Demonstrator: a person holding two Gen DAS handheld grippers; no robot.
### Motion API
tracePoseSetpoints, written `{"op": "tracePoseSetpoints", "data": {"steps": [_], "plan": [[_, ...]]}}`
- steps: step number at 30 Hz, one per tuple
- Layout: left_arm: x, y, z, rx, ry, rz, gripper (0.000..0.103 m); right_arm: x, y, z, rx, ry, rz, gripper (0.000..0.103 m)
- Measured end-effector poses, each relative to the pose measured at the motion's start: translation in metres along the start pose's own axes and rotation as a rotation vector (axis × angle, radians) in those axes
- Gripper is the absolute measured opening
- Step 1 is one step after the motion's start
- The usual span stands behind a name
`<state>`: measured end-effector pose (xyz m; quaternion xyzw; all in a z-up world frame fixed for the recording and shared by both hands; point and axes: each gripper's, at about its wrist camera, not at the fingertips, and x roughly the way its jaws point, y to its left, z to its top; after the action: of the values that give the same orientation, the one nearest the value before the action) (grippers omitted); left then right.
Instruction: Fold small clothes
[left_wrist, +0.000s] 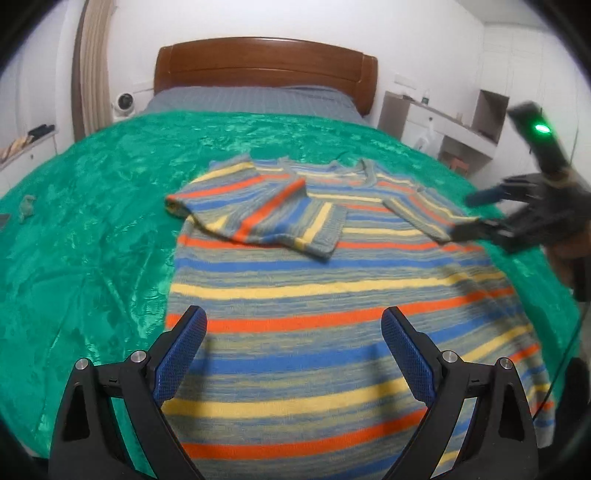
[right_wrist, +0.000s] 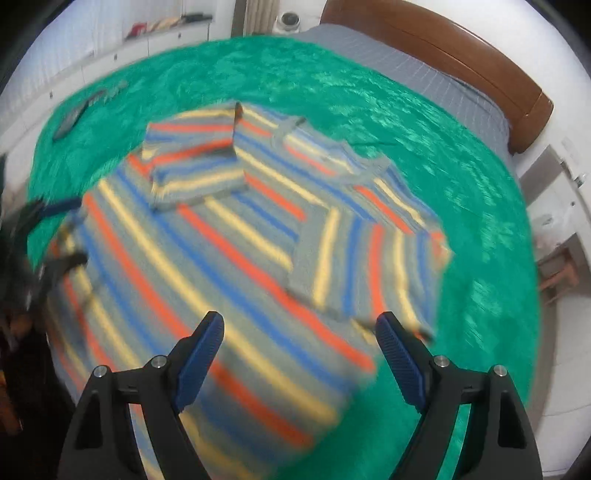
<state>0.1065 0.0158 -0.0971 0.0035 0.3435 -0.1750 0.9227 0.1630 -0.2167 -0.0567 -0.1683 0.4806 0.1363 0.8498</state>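
Note:
A sweater striped in blue, yellow, orange and grey lies flat on the green blanket. Both sleeves are folded in across its chest: one sleeve on the left, the other sleeve on the right. My left gripper hovers open over the sweater's lower body with nothing between its fingers. My right gripper is open at the sweater's right edge, close to the folded sleeve's cuff. In the blurred right wrist view my right gripper stands open and empty over the sweater, near that sleeve.
The blanket covers a bed with a brown wooden headboard and a grey sheet. A small grey item and a dark flat object lie near the blanket's left edge. White shelves stand to the right.

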Motion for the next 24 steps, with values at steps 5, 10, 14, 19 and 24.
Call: {"op": "tracePoseSetpoints", "data": {"steps": [5,10,14,19,24], "plan": [[0.004,0.009,0.001,-0.041,0.010,0.026,0.096,0.068,-0.007,0.020,0.082,0.013,-0.035,0.075],[0.008,0.021,0.005,-0.119,0.030,0.000,0.096,0.068,-0.046,0.003,0.300,-0.020,0.013,0.010],[0.009,0.028,0.007,-0.175,0.039,-0.030,0.096,0.030,-0.090,-0.014,0.397,-0.088,-0.082,0.005],[0.004,0.038,0.005,-0.201,0.033,-0.008,0.096,-0.016,-0.171,-0.063,0.582,-0.135,-0.198,0.005],[0.006,0.043,0.004,-0.226,0.047,-0.010,0.096,-0.041,-0.236,-0.138,0.776,-0.106,-0.298,0.005]]}}
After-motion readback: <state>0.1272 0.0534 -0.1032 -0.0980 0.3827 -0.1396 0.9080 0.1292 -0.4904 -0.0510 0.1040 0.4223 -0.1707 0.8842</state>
